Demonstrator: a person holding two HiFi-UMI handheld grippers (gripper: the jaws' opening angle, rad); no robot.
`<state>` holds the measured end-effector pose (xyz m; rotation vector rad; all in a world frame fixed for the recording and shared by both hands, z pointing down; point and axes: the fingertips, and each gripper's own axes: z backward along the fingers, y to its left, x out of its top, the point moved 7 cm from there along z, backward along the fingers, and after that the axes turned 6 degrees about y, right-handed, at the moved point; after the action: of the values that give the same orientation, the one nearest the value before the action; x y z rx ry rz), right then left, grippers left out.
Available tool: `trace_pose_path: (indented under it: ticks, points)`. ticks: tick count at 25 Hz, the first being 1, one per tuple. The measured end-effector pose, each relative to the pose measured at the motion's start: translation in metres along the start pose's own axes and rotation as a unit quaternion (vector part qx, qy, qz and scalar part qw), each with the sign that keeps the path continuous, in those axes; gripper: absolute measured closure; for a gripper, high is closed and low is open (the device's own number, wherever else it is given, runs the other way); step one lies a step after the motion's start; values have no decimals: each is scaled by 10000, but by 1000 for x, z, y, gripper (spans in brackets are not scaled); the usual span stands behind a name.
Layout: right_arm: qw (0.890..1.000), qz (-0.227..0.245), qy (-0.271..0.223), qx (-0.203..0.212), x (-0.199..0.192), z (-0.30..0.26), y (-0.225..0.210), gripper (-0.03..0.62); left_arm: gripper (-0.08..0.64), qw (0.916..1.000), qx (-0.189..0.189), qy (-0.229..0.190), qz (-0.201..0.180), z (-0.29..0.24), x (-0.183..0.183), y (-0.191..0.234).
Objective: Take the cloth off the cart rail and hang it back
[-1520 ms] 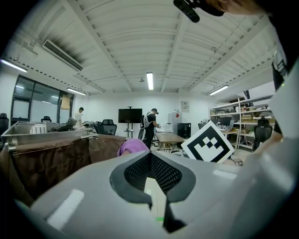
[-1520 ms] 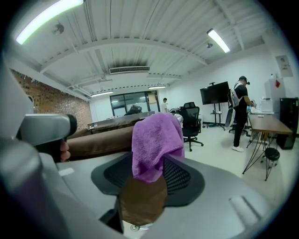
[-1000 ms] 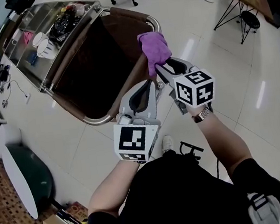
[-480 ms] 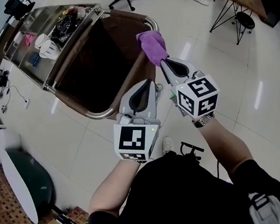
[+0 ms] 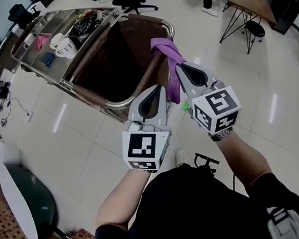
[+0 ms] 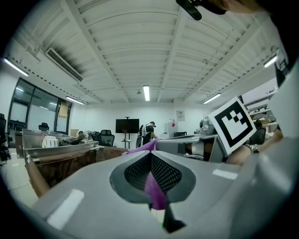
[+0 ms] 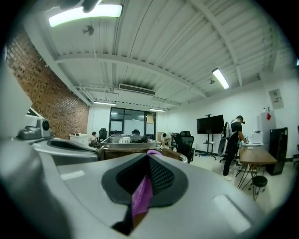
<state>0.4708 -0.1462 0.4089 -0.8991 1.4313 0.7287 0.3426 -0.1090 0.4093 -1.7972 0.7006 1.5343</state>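
Right gripper (image 5: 181,68): jaws clenched on the purple cloth (image 5: 167,60). In the right gripper view a strip of it sits pinched between the mesh pads. The cloth runs from a fold just ahead of the right tips back along that gripper's inner side. Its loose end hangs between the two grippers.

Left gripper (image 5: 155,88): just beside the right one, on its left, pointing the same way, jaws together. A purple strip shows in its slit in the left gripper view. This is probably cloth hanging beyond the tips rather than nipped; the view does not settle it.

Cart rail (image 5: 119,101): ahead of and below both sets of tips.
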Motion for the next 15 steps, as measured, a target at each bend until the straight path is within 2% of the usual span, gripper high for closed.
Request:
trace_pose_path:
  ticks: [10,15]
  points:
    - [9974,417,-536,-245,53,84,90,587,572,9993,-152,-338,-41,93,29,-12]
    - [9967,547,-588,-149,62,115,128,586,572,9988,-98,-484,49,128,35,-13]
